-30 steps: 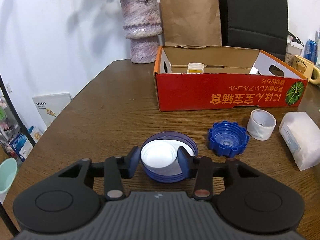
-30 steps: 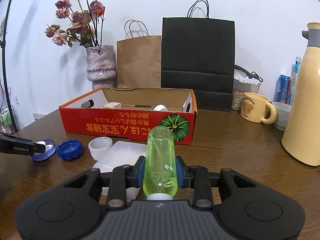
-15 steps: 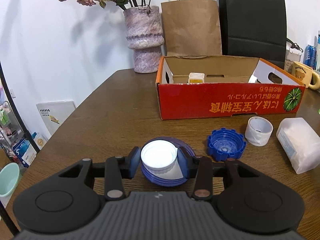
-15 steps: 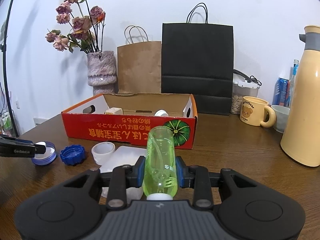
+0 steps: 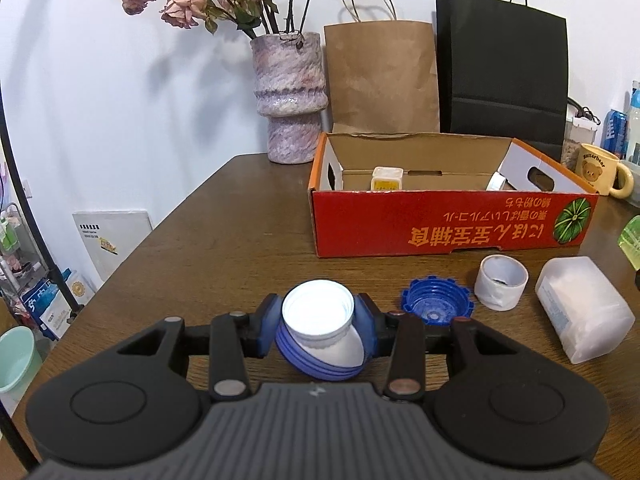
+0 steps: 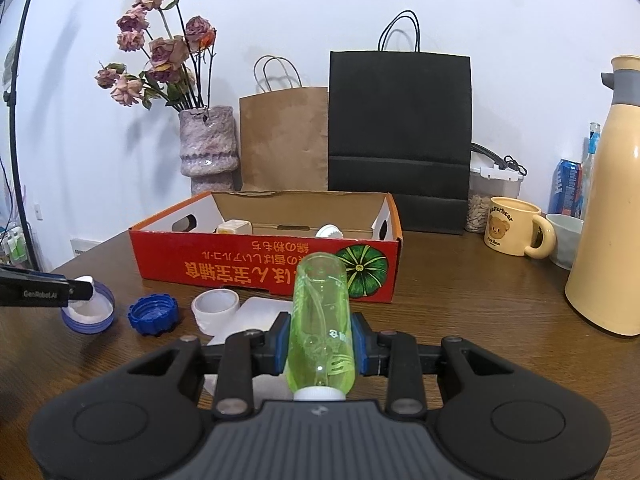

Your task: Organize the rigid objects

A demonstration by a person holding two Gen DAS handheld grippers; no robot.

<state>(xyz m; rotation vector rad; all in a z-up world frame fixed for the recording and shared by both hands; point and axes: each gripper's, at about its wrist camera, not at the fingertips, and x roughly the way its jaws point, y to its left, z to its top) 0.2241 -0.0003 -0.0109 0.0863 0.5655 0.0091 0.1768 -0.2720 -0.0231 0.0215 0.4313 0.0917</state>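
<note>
Left gripper (image 5: 318, 322): jaws clamped on the round blue-rimmed white plastic lid (image 5: 320, 336), now lifted and tilted off the brown wooden table (image 5: 224, 240).
Right gripper (image 6: 320, 344): jaws clamped on the translucent green plastic bottle (image 6: 322, 320), raised slightly.
Meaning: both likely head for the red cardboard box (image 6: 264, 270).

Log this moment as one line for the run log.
left tool: shut on white cap | right tool: shut on green bottle | red box: open, ahead
</note>
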